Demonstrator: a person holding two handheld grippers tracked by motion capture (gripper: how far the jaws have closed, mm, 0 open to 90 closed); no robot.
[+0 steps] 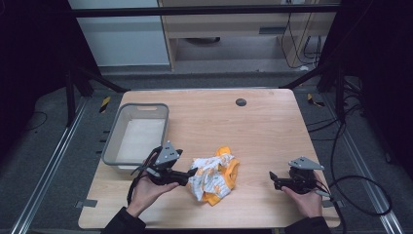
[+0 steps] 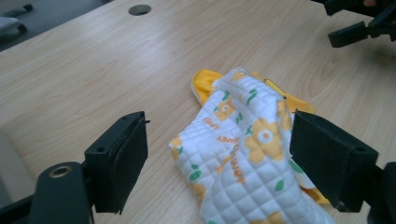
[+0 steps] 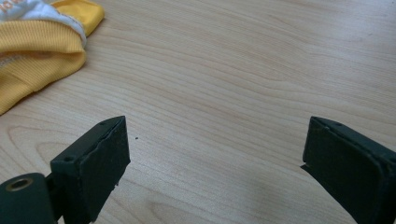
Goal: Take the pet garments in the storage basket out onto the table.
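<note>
Wooden desk [image 1: 263,131], light grain, small dark round grommet [image 1: 240,102] near far edge. Grey plastic bin [image 1: 114,141] at left side, interior bare. Crumpled quilted garment [image 1: 214,176], white with orange flower print and yellow lining, lying near front centre of desk. Left gripper [image 1: 191,172] wide open, jaws straddling garment's left end [image 2: 238,154], nothing clamped. Right gripper [image 1: 272,176] wide open, over bare wood, well apart from garment, holding nothing
</note>
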